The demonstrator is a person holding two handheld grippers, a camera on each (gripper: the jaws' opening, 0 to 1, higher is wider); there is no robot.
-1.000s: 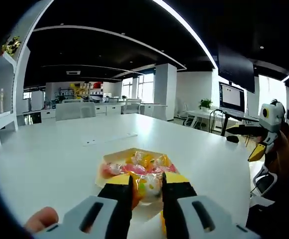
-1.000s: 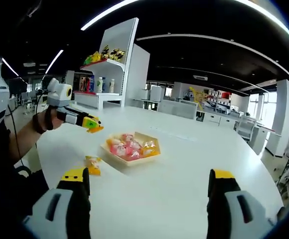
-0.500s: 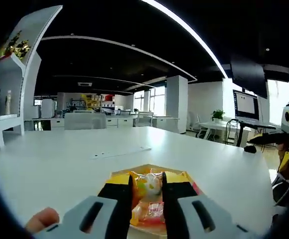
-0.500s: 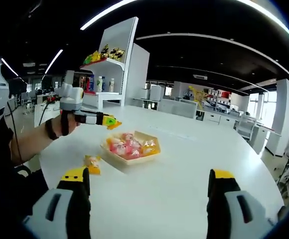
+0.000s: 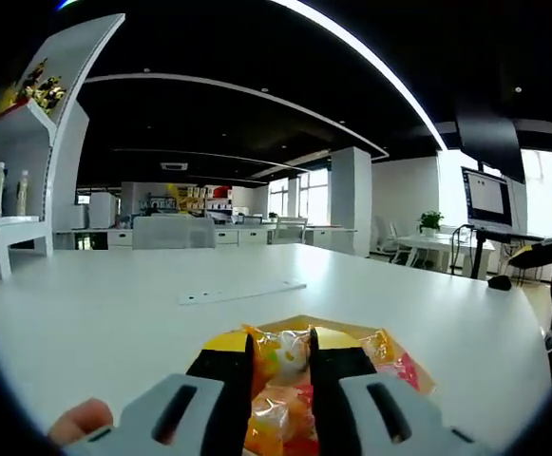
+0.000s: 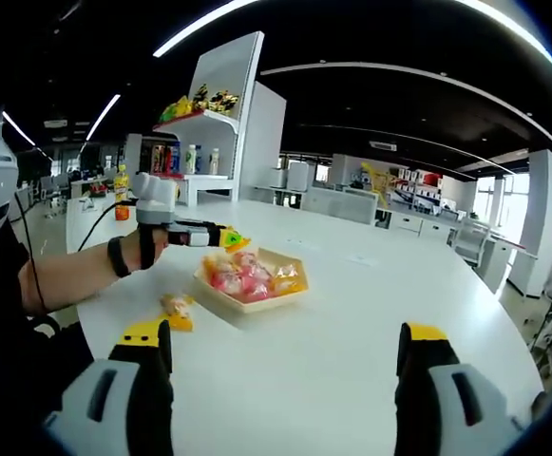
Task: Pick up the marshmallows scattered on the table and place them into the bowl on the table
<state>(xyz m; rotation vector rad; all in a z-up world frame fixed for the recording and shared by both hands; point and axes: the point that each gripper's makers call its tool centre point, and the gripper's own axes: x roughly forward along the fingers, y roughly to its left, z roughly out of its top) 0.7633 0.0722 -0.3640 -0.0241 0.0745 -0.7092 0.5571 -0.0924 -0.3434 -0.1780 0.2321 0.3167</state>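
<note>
Left claw (image 5: 280, 366): jaws closed on one clear-wrapped yellow-and-white marshmallow (image 5: 283, 353), held directly above the shallow square tan bowl (image 5: 420, 378) of wrapped marshmallows (image 6: 244, 275); in the right gripper view this claw's yellow tips sit at the bowl's far-left rim; the bowl stands on the white counter (image 6: 352, 323), well in from its edges; right claw (image 6: 283, 353): jaws spread wide, holding nothing, over bare counter; one loose yellow-wrapped marshmallow (image 6: 176, 309) lies on the counter just beside the bowl, toward the counter's near-left edge
</note>
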